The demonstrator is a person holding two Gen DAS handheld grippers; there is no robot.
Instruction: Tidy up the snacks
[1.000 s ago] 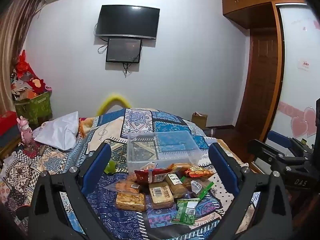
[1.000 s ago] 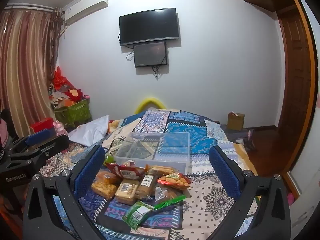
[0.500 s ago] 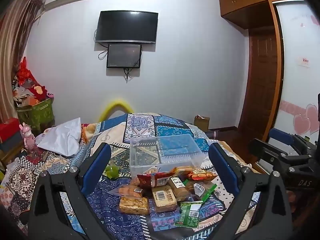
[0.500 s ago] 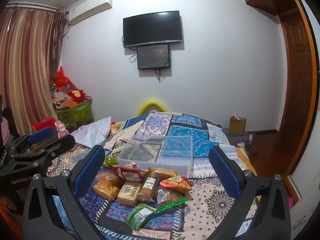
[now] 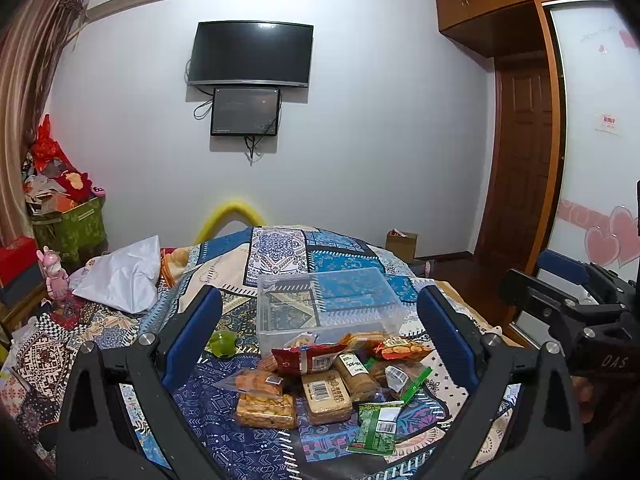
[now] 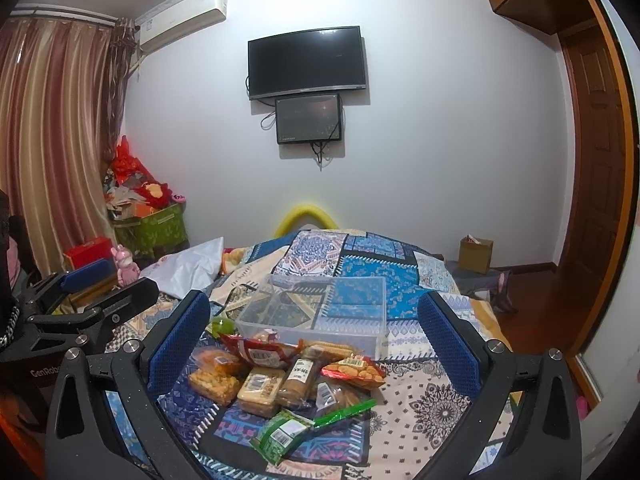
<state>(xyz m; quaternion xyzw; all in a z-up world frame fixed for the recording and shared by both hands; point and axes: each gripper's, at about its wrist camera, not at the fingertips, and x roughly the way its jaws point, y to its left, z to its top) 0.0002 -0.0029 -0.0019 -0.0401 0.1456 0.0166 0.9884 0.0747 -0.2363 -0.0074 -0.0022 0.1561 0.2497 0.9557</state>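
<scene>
Snacks [image 5: 320, 380] lie heaped on the bed before my clear bin [image 5: 324, 304]; light, crinkly, slippery, crushable. Both grippers [image 5: 320, 344] [image 6: 312, 340] spread wide, empty. I'd pinch a sealed edge.

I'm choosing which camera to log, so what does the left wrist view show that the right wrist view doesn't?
Only the left wrist view shows the right tool at its right edge and the heart-decorated panel. Only the right wrist view shows the left tool at its left edge and the wide striped curtain. Both share the clear bin, the snack pile, the green ball and the TV.
</scene>
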